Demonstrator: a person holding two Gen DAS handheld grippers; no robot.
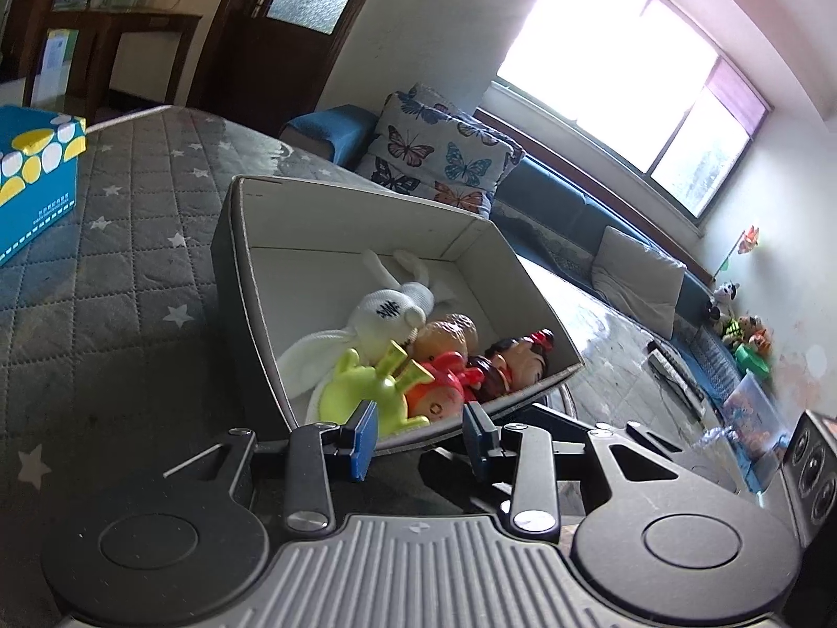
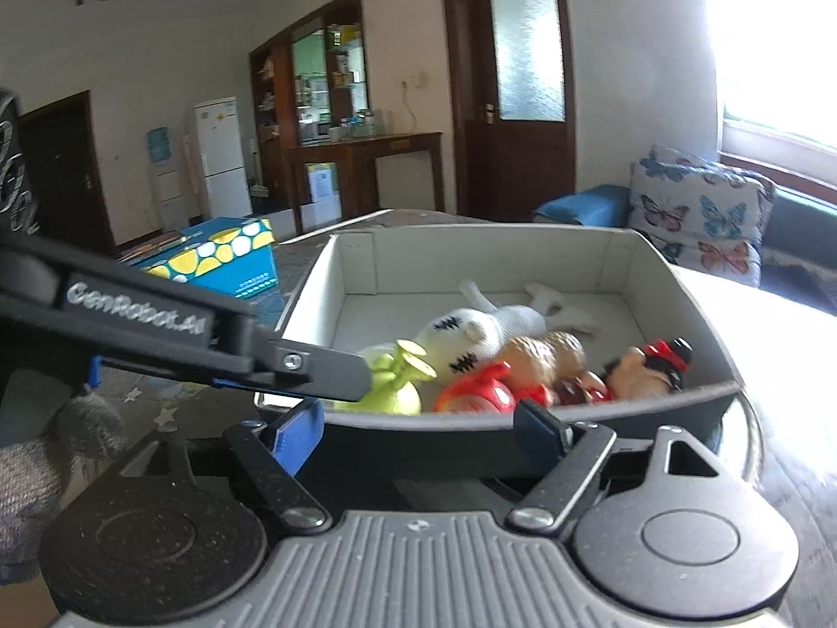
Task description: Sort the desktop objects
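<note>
An open cardboard box [image 1: 230, 282] [image 2: 675, 282] stands on the quilted star-print table cover [image 1: 104, 240]. In it lie a white knitted rabbit [image 1: 387, 309] [image 2: 471, 329], a lime-green toy [image 1: 361, 392] [image 2: 392, 387], a red-orange toy [image 1: 439, 387] [image 2: 481, 392], a brown round toy [image 1: 450, 332] [image 2: 544, 350] and a figurine with a red and black hat [image 1: 518, 358] [image 2: 654, 363]. My left gripper [image 1: 421, 437] is open and empty at the box's near wall. My right gripper [image 2: 418, 434] is open and empty just before the box. The left gripper's arm [image 2: 172, 329] crosses the right wrist view.
A blue tissue box with yellow and white dots [image 1: 36, 172] [image 2: 219, 256] sits at the far left of the table. A sofa with butterfly cushions [image 1: 444, 157] [image 2: 696, 214] stands behind. A glossy table [image 1: 601, 345] lies to the right.
</note>
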